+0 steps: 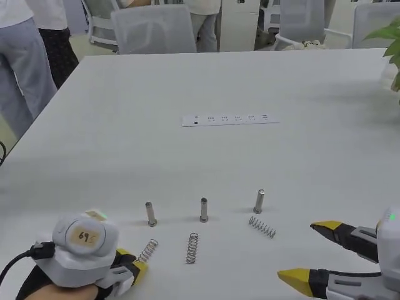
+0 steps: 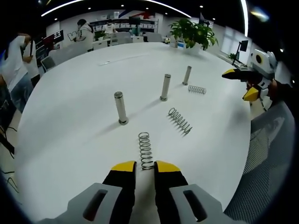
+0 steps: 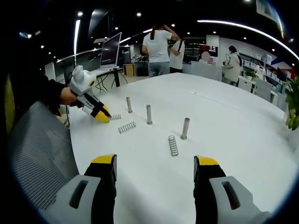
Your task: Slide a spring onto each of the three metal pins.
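- The left gripper [image 1: 137,265] was low at the near left of the white table [image 1: 187,81], held in a hand, its yellow-tipped jaws drawn almost together.
- The left spring [image 1: 148,249] lay flat just ahead of it. In the left gripper view its near end sat in the narrow gap between the tips, but I could not tell whether the jaws were pinching it.
- The left pin [image 1: 150,213] stood upright just beyond that spring, bare, with nothing on its shaft.
- The middle spring [image 1: 192,247] lay flat on the table, apart from both grippers and pointing roughly toward the middle pin [image 1: 204,209], which stood upright and bare.
- A white power strip [image 1: 230,119] lay farther back on the table, well beyond the row of pins.
- The right pin [image 1: 259,201] also stood upright and bare. The right spring [image 1: 262,226] lay slanted just in front of its base, close to it but not on it.
- The right gripper [image 1: 309,250] was at the near right, apart from the right spring, its jaws spread wide and holding nothing.
- Green plant leaves [image 1: 390,37] showed at the far right edge of the table.
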Motion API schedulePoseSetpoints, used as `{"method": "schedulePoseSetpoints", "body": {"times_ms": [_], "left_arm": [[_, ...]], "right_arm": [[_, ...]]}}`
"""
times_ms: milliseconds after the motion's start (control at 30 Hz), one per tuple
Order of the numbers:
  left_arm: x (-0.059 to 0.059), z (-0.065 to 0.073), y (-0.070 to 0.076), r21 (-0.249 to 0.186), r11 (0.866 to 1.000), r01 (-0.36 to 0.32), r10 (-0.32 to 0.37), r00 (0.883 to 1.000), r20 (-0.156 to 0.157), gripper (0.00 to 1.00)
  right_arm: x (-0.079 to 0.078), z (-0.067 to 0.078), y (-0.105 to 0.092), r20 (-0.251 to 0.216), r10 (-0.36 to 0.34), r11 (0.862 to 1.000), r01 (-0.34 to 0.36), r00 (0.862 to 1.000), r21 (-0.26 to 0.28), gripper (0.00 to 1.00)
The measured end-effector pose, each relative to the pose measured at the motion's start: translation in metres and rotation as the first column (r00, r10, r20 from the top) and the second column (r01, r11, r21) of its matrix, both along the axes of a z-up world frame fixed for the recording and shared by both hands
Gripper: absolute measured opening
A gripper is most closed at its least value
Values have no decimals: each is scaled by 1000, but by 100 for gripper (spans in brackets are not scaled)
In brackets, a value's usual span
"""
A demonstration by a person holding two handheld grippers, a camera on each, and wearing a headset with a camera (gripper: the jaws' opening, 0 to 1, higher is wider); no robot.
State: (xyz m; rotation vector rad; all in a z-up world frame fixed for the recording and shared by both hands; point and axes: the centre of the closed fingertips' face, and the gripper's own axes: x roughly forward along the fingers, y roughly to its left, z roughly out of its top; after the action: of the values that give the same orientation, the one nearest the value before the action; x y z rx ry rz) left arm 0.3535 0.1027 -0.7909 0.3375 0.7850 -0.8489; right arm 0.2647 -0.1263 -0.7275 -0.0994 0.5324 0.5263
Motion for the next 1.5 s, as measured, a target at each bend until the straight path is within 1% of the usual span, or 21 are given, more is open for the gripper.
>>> {"method": "schedulePoseSetpoints", "body": {"times_ms": [167,233,333,467,533,633,767,900,967,1233,1333,1400,1467,1500], "left_arm": [[2,0,4,0,1000,-4,4,1000,14,7],[2,0,3,-5,1000,0,1,1000,14,7],[1,0,0,-2,1000,24,-24,999,24,8],[2,0,-1,4,999,35,-35,999,35,5],[2,0,-1,3,999,37,-37,999,36,3],[3,0,-1,2,999,45,-45,998,42,3],[2,0,-1,0,999,54,-54,998,40,3],[2,5,-4,-20,998,58,-57,997,45,2],[1,7,-4,-30,998,62,-60,997,41,2],[-7,20,-10,-71,992,101,-99,994,39,2],[-13,29,-17,-110,983,150,-146,988,43,2],[-16,34,-20,-115,979,169,-164,985,51,2],[-19,39,-25,-136,969,208,-202,978,58,2],[-20,40,-25,-137,967,213,-206,977,60,2]], "right_arm": [[0,-1,0,-3,2,1000,-2,1000,0,66],[0,-1,0,-3,1,1000,-1,1000,0,66],[0,-1,0,-6,4,1000,-4,1000,-1,66],[0,-1,0,-5,1,1000,-1,1000,0,66],[0,-1,0,-4,-1,1000,1,1000,0,66],[0,-1,0,-4,-1,1000,1,1000,0,66],[1,0,-1,-2,-4,1000,4,1000,0,66],[1,1,-2,1,-7,1000,7,1000,0,66],[1,2,-1,2,-7,1000,7,1000,-2,66],[2,11,1,17,-2,1000,2,1000,0,65],[3,15,3,25,2,1000,-2,1000,3,64],[3,16,3,27,5,1000,-5,1000,4,64],[3,17,5,26,10,1000,-10,1000,5,63],[2,17,6,26,12,1000,-12,1000,4,63]]}}
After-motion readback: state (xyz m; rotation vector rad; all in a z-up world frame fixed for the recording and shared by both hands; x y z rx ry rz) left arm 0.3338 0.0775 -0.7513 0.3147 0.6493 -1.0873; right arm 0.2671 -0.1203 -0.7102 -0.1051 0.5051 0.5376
